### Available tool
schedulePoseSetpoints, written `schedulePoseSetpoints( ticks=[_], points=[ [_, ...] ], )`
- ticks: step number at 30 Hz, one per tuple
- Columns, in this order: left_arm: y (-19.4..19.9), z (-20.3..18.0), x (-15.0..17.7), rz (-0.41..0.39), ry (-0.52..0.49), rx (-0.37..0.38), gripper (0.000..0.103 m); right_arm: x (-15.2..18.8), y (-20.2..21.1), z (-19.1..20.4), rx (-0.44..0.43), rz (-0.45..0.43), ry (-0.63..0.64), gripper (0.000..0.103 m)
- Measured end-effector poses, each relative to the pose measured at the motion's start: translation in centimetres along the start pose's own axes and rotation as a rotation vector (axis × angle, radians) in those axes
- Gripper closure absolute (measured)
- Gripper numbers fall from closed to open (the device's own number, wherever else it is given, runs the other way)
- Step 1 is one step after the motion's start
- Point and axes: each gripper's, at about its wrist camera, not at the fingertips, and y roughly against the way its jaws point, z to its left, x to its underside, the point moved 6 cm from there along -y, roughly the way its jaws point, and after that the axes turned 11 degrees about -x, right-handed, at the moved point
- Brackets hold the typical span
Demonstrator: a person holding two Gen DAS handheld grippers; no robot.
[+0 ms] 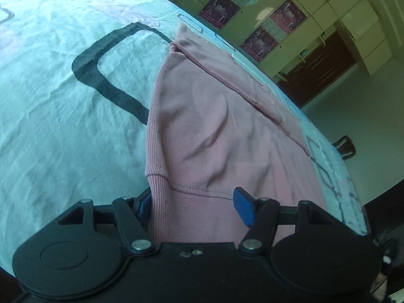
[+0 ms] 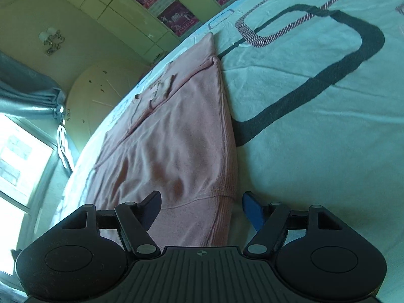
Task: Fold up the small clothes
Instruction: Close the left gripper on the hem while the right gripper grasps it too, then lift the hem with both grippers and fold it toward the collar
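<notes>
A pink ribbed garment (image 1: 214, 126) lies folded lengthwise on a pale bed sheet (image 1: 63, 113) with dark rounded-rectangle prints. My left gripper (image 1: 193, 205) stands wide at its near hem; the ribbed band lies flat between the blue pads, and nothing looks pinched. In the right wrist view the same garment (image 2: 176, 139) runs away from me along the bed's left side. My right gripper (image 2: 202, 208) is open over the near hem corner. Its left finger sits above the cloth and its right finger is over bare sheet (image 2: 315, 151).
The bed's edge runs close beside the garment, with floor (image 1: 353, 96) beyond it. Wardrobe doors with dark posters (image 1: 255, 43) stand behind. A window (image 2: 20, 171) with a blue curtain (image 2: 27, 98) and a wall lamp (image 2: 51, 39) are at the left.
</notes>
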Motion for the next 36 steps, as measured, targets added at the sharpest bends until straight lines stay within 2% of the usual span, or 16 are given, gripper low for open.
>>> schedulePoseSetpoints(
  ticks=[2, 4, 8, 9, 10, 11, 12, 15, 17, 19, 21, 22, 24, 29, 33, 36],
  points=[
    [-0.8, 0.1, -0.6, 0.024, 0.035, 0.043, 0.047, -0.7, -0.8, 0.0, -0.012, 0.018, 0.003, 0.042],
    [-1.6, 0.1, -1.1, 0.036, 0.056, 0.043, 0.056, -1.1, -1.7, -0.3, -0.029, 0.047, -0.01, 0.06],
    [-2.1, -0.1, -1.2, 0.036, 0.041, 0.039, 0.066, -0.9, -2.5, -0.6, -0.06, 0.099, -0.014, 0.061],
    [-2.1, -0.2, -1.0, 0.032, 0.015, 0.025, 0.072, -0.8, -2.5, -0.6, -0.069, 0.104, -0.022, 0.061],
    [-2.2, -0.1, -0.9, 0.031, -0.014, -0.001, 0.088, -0.7, -2.3, -0.7, -0.081, 0.107, -0.024, 0.063],
    [-2.1, -0.1, -0.8, 0.028, -0.031, -0.012, 0.099, -0.6, -2.2, -0.5, -0.084, 0.117, -0.001, 0.075],
    [-1.6, 0.1, -0.9, 0.014, -0.022, 0.007, 0.099, -0.5, -2.1, -0.1, -0.089, 0.13, 0.03, 0.091],
    [0.2, -0.2, -1.5, -0.057, -0.025, 0.057, 0.099, -1.1, -0.6, 0.9, -0.131, 0.08, 0.077, 0.092],
    [-0.2, 0.1, -1.4, -0.045, -0.029, 0.04, 0.098, -1.4, 0.1, 0.7, -0.137, 0.063, 0.09, 0.091],
    [-1.6, 0.7, -0.7, 0.005, -0.039, -0.006, 0.098, -0.6, -0.9, -0.3, -0.104, 0.121, 0.08, 0.091],
    [-1.8, 1.1, -0.4, 0.009, -0.012, 0.006, 0.096, -0.1, -1.1, -0.9, -0.105, 0.121, 0.048, 0.09],
    [-1.7, 1.3, -0.4, 0.013, 0.007, 0.015, 0.092, -0.1, -0.7, -1.1, -0.104, 0.089, 0.025, 0.072],
    [-1.5, 1.5, -0.5, 0.019, 0.027, 0.03, 0.09, -0.9, 0.4, -1.4, -0.105, -0.007, 0.005, 0.049],
    [-2.1, 1.1, -1.0, 0.024, 0.021, 0.038, 0.082, -3.6, -0.7, -2.6, -0.106, -0.022, -0.046, 0.049],
    [-2.9, 0.9, -1.4, 0.026, 0.05, 0.057, 0.082, -4.6, -1.8, -3.8, -0.166, -0.003, -0.133, 0.049],
    [-3.1, 1.4, -1.5, 0.031, 0.094, 0.091, 0.082, -3.8, -1.7, -3.4, -0.231, 0.06, -0.138, 0.049]
  ],
)
